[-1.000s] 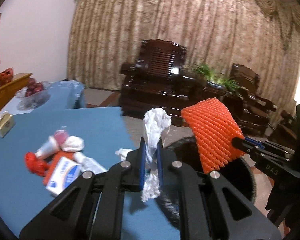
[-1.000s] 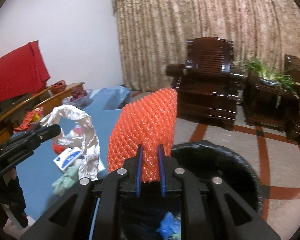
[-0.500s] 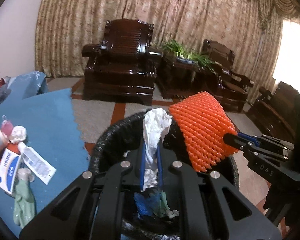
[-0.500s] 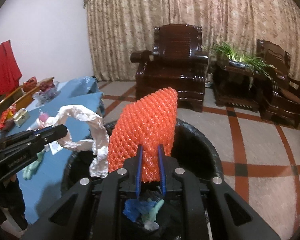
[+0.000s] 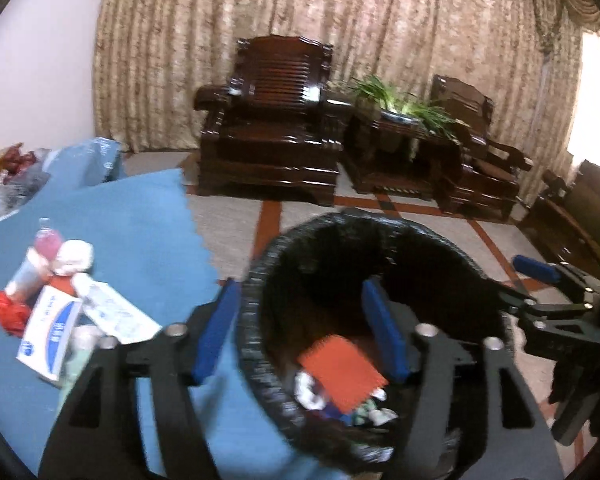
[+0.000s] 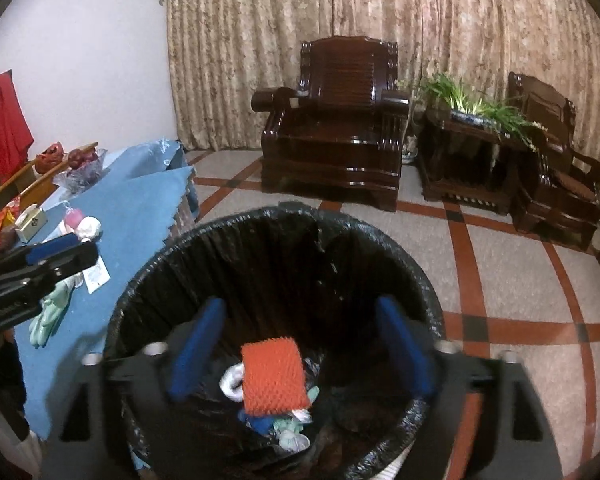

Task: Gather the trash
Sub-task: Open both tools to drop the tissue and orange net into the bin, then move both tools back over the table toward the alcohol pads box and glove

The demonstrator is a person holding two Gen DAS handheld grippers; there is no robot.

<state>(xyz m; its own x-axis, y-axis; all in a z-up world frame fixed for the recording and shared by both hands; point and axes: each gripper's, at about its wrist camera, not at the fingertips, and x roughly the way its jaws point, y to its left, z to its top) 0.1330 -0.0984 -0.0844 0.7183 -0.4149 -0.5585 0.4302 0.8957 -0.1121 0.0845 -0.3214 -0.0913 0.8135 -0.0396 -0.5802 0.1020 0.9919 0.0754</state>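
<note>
Covering the worktop (image 5: pixel 148 216) is a blue cloth whose zigzag edge ends just beside the trash bin (image 6: pixel 380 240), a round bin lined with a black bag that stands on the tiled floor (image 6: pixel 500 264) off the worktop's near corner. Behind it two dark wooden armchairs (image 6: pixel 340 120) flank a side table with a green plant, all before patterned curtains.

Inside the bin lies the orange foam net (image 6: pixel 274 378), flat on top of the other rubbish, with the crumpled white wrapper (image 6: pixel 231 383) touching its left side and bits of blue and green scrap below.

Both tools hover over the bin's mouth. The right gripper (image 6: pixel 300 344) has just been opening; its jaws stand wide apart with nothing between them, the net lying loose beneath. The left gripper (image 5: pixel 300 332) has likewise just been opening, its jaws spread astride the bin's rim and empty.

More litter waits near the worktop's bin-side edge: a white and blue box (image 5: pixel 46 336), a paper label (image 5: pixel 116 312), a pink-capped bottle (image 5: pixel 40 252), a white wad, red scraps and pale green gloves (image 6: pixel 50 316).
</note>
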